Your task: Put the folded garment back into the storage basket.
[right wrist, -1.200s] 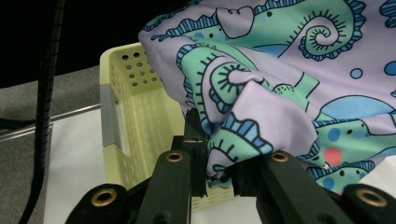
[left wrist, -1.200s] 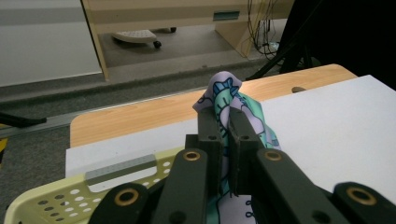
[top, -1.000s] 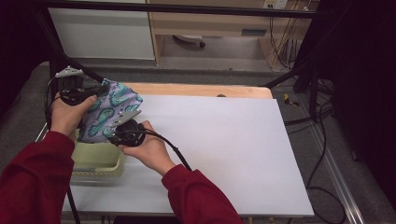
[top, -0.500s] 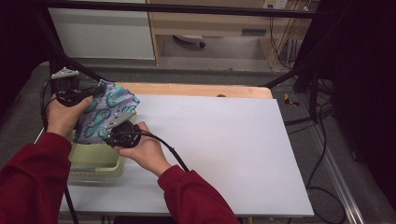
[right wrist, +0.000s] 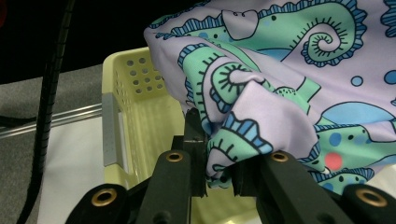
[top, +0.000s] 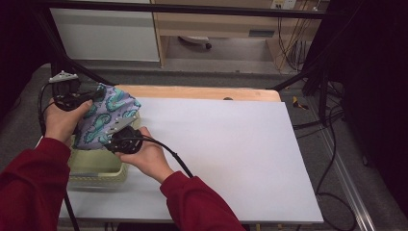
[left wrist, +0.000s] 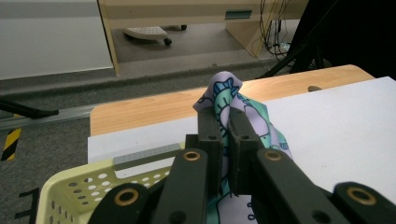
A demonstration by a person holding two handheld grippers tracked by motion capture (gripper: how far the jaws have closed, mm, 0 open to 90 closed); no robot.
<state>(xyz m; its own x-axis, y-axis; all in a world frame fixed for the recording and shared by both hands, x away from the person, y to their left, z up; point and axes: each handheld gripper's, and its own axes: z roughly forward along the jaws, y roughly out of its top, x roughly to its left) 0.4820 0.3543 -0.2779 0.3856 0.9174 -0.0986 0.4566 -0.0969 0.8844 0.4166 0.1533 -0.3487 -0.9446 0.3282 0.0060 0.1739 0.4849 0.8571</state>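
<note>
A lilac cloth [top: 108, 115] printed with green and blue seahorses hangs over a pale yellow perforated basket [top: 96, 168] at the table's left. My left gripper [top: 91, 98] is shut on the cloth's upper far edge; in the left gripper view the cloth [left wrist: 233, 100] bunches up between the jaws of that gripper [left wrist: 224, 140]. My right gripper [top: 111, 137] is shut on the cloth's lower near edge. In the right gripper view the cloth [right wrist: 280, 88] drapes above the basket [right wrist: 140, 107], pinched by that gripper [right wrist: 217, 154].
A white sheet [top: 226, 154] covers most of the wooden table [top: 202, 92]. The basket sits at its left edge. Cables [top: 332, 125] and a black frame post stand to the right of the table.
Both grippers have carried the cloth leftward and a little lower, from beside the basket to over it. Both stay shut on the cloth.
</note>
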